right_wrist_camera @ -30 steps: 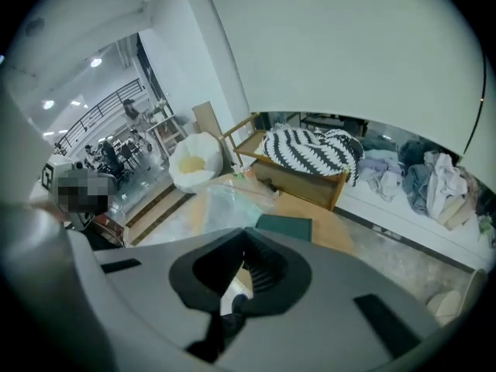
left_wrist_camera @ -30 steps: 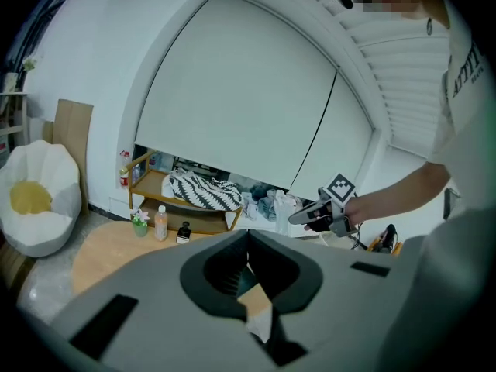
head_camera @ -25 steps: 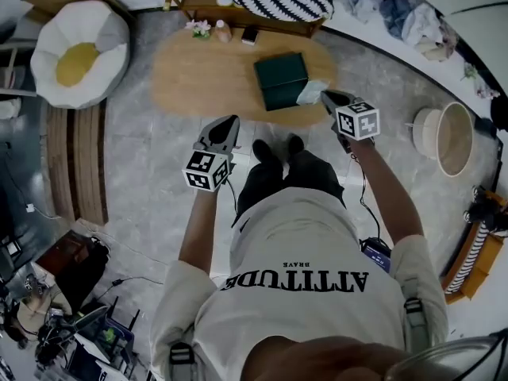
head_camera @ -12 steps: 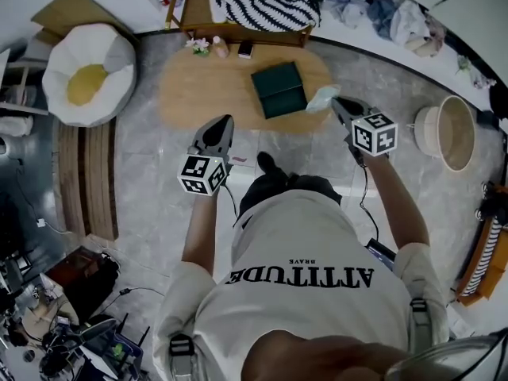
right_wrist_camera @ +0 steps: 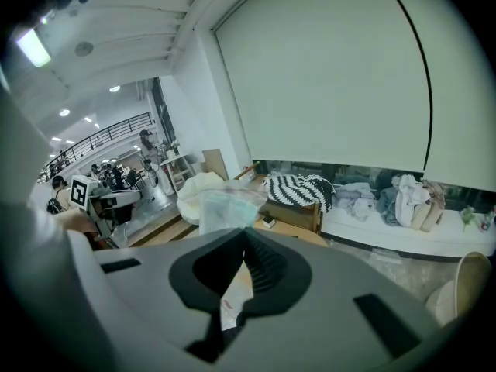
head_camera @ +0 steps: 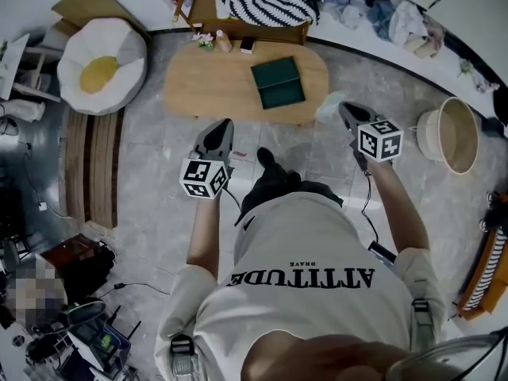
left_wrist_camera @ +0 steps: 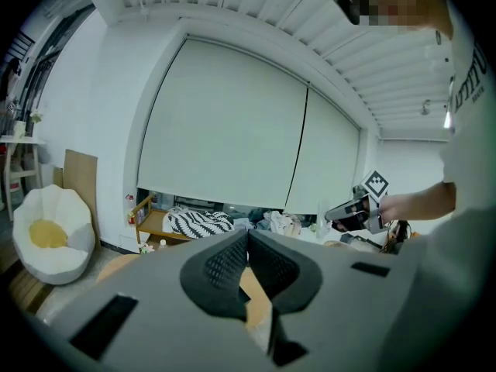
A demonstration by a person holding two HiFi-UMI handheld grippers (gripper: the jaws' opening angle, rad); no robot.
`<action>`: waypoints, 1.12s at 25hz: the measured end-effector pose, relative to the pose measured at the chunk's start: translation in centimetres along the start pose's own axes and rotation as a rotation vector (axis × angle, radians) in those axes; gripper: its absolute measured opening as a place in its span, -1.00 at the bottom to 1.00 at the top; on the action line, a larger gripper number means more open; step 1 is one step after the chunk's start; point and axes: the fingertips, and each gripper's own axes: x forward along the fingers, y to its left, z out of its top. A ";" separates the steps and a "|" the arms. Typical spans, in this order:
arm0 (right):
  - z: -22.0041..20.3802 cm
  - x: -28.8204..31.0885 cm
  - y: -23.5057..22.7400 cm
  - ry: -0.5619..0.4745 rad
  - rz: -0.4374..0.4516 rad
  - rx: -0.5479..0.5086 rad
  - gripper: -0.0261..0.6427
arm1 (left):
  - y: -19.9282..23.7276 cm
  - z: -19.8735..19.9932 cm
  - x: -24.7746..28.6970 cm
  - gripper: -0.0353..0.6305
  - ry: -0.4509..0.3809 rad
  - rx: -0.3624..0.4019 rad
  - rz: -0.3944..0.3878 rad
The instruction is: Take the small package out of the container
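The left hand-held gripper (head_camera: 224,125) is nearest, held out over the floor in front of the person. Its jaws are pressed together with nothing between them. To its right, the right hand-held gripper (head_camera: 343,108) has its jaws pinched tight on the small package (head_camera: 328,108), a soft, see-through packet that sticks up past the jaw tips in the right gripper view (right_wrist_camera: 223,208). The package hangs in the air over the floor, just off the near right edge of the table (head_camera: 206,82) and well apart from the dark green container (head_camera: 278,83) lying on the tabletop.

The removal itself looks done, and what seems left is carrying the package off and setting it down. The packet is limp and only its lower part is gripped, so a steady, unbroken pinch should matter more than speed. A sharp swing could make it flap or slide out. The left hand-held gripper is best kept low and out of the way.

Behind the table stands a wooden bench (head_camera: 254,28) with a striped cushion (head_camera: 270,0).
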 end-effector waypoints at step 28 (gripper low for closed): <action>1.1 -7.5 4.9 -0.161 0.005 -0.039 -0.86 | -1.5 2.1 -9.3 -0.83 -0.048 0.067 0.024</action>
